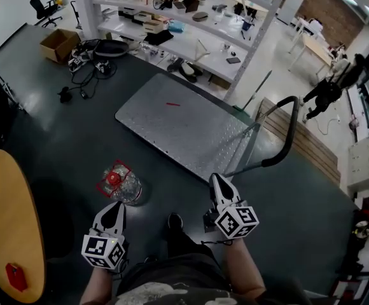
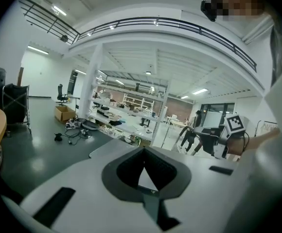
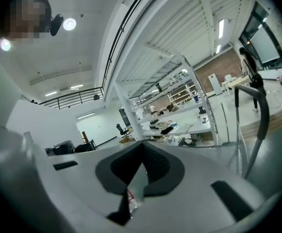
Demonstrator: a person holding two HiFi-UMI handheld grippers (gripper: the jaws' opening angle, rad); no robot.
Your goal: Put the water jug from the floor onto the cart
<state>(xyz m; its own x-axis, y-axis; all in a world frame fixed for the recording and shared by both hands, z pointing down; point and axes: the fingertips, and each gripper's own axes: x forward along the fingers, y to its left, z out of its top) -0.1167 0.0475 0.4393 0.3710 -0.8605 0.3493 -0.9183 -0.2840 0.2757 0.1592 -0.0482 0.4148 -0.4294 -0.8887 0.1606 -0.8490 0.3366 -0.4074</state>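
Clear plastic with a red cap, the water jug [image 1: 119, 183] stands upright on the dark floor [image 1: 57, 138]. It is just short of the near edge of the cart [image 1: 178, 122], whose checker-plate deck is bare apart from a small red mark. In the head view the jug sits just ahead of the left gripper [image 1: 116, 206] and slightly to its right, close to it but not touching. The right gripper [image 1: 217, 179] is well off to the jug's right, near the corner of the cart where the push handle [image 1: 288, 132] rises.

Both grippers have their jaws closed tip to tip, with only a small triangular gap behind the tips and nothing gripped. Each gripper's own view shows this for the left gripper [image 2: 143, 149] and the right gripper [image 3: 141, 144].

Only the head view shows the whole jug and how it lies between the two tools. The left gripper view misses the jug. It shows the shelving [image 2: 131, 106], a cardboard box [image 2: 61, 113] and, at its right edge, the right gripper's marker cube [image 2: 235, 124]. The right gripper view shows the push handle [image 3: 262, 115] up close and the shelving [image 3: 180, 106] beyond. Low in the gap under its jaws there is a small red and clear glimpse, too small to identify.
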